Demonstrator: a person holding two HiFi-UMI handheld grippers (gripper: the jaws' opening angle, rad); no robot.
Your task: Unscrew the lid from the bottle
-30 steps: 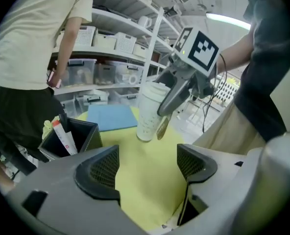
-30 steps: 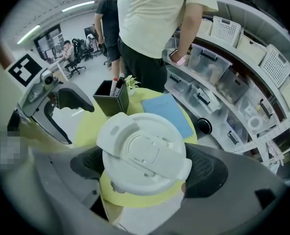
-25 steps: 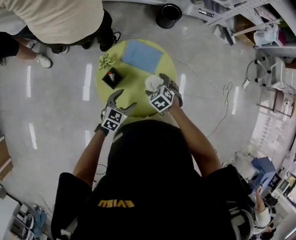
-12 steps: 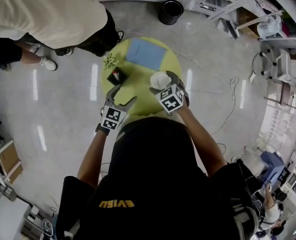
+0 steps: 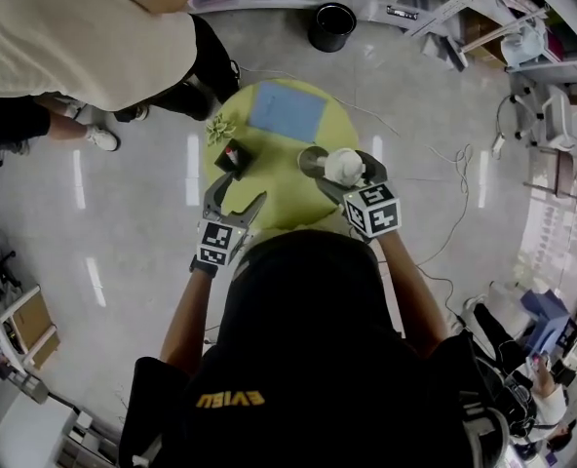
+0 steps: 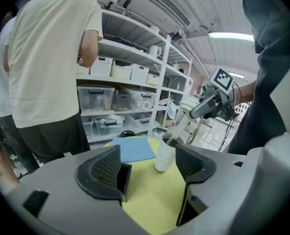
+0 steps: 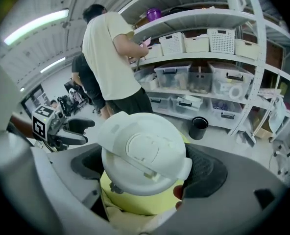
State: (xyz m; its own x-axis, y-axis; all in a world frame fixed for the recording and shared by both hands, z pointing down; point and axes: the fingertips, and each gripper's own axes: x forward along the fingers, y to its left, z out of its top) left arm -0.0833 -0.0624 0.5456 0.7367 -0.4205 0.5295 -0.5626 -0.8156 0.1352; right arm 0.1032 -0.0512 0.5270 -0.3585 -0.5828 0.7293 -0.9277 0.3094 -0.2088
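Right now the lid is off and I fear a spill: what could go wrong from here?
The bottle stands open with nothing holding it; the left gripper is open and apart from it, so a bump could tip it. The lid sits tilted in the right gripper and might slip out.

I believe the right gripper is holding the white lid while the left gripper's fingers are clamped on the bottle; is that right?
Not quite: the right gripper holds the white lid, but the left gripper has its fingers open and empty. The left gripper view shows the bottle standing free on the yellow table beyond them.
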